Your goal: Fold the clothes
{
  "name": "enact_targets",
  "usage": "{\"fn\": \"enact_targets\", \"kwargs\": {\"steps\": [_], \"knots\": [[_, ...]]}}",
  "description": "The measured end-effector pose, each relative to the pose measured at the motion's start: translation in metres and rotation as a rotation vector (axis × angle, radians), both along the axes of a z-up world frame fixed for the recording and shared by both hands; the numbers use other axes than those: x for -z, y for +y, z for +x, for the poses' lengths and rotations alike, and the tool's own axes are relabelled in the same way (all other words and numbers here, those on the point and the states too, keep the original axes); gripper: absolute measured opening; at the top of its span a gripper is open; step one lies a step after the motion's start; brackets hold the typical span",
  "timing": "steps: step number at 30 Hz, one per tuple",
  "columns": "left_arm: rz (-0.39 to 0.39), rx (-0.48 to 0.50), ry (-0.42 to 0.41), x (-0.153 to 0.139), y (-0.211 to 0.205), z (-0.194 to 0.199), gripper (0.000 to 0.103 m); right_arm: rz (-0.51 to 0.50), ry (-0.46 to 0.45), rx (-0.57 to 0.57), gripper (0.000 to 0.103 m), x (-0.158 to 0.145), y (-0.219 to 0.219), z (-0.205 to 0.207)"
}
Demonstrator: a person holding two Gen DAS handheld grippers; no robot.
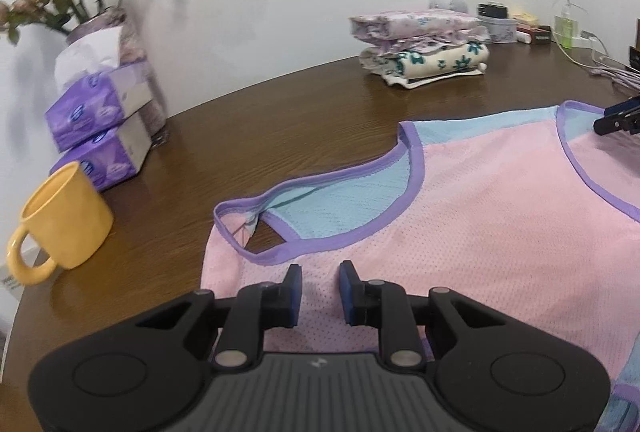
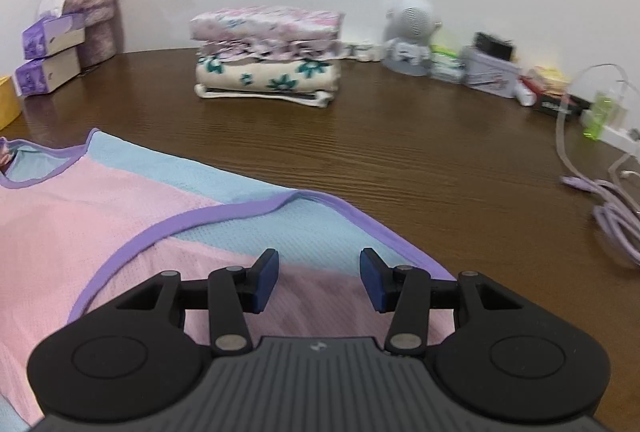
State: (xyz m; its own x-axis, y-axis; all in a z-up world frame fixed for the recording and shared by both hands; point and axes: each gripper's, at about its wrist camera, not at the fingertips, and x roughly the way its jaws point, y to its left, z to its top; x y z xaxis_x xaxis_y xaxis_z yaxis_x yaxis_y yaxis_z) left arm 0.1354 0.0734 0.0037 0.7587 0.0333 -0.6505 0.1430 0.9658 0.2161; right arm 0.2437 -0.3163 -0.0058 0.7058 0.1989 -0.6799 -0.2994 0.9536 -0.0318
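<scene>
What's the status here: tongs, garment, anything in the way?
Left tongs open, right tongs open, both over the pink mesh vest. Vest flat, unfolded. Yellow mug nearby at its left, not touching.

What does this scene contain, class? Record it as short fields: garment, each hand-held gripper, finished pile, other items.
garment: pink and blue mesh vest with purple trim, spread flat on the brown wooden table
left hand-held gripper: open, over pink fabric
right hand-held gripper: open, over the vest's armhole edge
finished pile: folded floral clothes stack
other items: yellow ceramic mug, purple tissue boxes
</scene>
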Motion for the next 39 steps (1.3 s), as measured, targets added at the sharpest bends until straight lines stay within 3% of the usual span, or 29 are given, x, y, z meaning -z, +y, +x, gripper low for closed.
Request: {"fn": "enact_targets", "kwargs": {"steps": [14,17,21,24,31,39], "knots": [[-0.07,-0.178,0.015,-0.004,0.038,-0.012,0.021,0.062,0.02,-0.163,0.045,0.001,0.066,0.034],[-0.155,-0.215,0.031,-0.011,0.045,-0.014,0.021,0.103,0.004,-0.165,0.045,-0.007,0.06,0.026],[-0.241,-0.204,0.004,-0.024,0.038,-0.017,0.03,0.163,-0.044,-0.177,0.046,-0.028,0.034,-0.005],[-0.238,-0.174,0.004,-0.027,0.021,-0.006,0.039,0.152,-0.047,-0.19,0.046,-0.028,0.025,-0.027],[-0.223,-0.185,0.071,-0.01,-0.002,0.027,0.035,0.089,0.033,-0.171,0.046,-0.006,0.027,-0.033],[-0.174,-0.221,0.036,-0.002,-0.004,0.035,0.034,0.039,0.016,-0.191,0.046,0.001,0.041,-0.026]]}}
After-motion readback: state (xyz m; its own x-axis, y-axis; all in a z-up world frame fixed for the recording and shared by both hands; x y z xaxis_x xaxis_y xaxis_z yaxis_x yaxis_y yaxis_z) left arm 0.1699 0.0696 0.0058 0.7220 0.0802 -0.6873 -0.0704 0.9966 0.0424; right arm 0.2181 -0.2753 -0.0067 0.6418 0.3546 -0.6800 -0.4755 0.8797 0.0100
